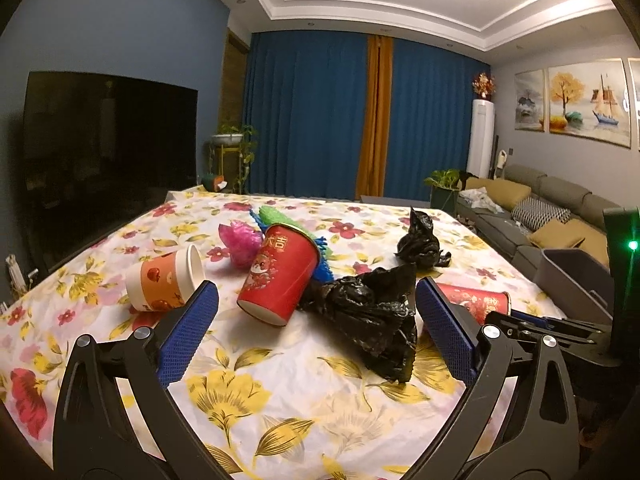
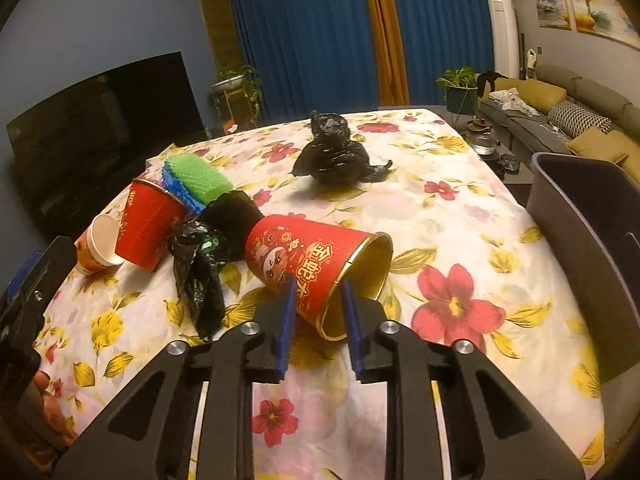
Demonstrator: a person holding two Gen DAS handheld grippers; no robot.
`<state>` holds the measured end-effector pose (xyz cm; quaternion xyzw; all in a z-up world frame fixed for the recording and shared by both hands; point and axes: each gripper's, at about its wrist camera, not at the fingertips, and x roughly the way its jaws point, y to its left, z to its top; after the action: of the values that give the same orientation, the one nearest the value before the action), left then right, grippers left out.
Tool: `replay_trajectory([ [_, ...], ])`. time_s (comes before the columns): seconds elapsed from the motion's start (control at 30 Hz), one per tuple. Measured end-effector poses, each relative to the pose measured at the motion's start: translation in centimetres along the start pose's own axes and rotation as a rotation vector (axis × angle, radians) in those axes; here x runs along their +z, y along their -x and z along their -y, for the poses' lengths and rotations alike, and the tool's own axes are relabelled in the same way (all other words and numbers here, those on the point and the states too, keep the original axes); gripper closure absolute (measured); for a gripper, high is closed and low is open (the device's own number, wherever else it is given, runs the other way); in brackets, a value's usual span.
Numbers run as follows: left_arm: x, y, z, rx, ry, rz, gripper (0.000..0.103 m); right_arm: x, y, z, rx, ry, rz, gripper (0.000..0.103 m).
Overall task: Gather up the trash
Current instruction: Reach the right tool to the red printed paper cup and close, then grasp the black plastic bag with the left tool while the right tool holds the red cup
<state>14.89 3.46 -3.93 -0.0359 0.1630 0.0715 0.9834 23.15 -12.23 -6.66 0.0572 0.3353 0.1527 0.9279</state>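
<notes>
Pinching the rim wall of a tipped red paper cup [image 2: 316,264] with the right tongs [image 2: 319,292], one pad inside the mouth, one outside. Lying on the floral table [image 2: 460,216] beside a crumpled black bag [image 2: 200,276]. Left tongs [image 1: 316,320] spread wide, empty, above the same bag.

Dark television [image 1: 108,152], blue curtains [image 1: 304,120] — sofa [image 1: 560,208] along the wall.
</notes>
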Motion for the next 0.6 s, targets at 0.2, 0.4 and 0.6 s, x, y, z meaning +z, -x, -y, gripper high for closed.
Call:
replay_trajectory([
  [0.2, -0.1, 0.0, 0.5, -0.029, -0.025, -0.003, 0.006, 0.0, 0.7, 0.0, 0.013, 0.006, 0.013, 0.094],
  [0.4, -0.1, -0.2, 0.2, -0.045, -0.01, -0.015, 0.006, 0.4, 2.0, 0.4, 0.027, -0.012, 0.05, 0.099],
  [0.6, -0.3, -1.2, 1.2, -0.099, -0.058, -0.081, 0.006, 0.8, 4.2, 0.9, 0.026, -0.019, 0.108, 0.099],
])
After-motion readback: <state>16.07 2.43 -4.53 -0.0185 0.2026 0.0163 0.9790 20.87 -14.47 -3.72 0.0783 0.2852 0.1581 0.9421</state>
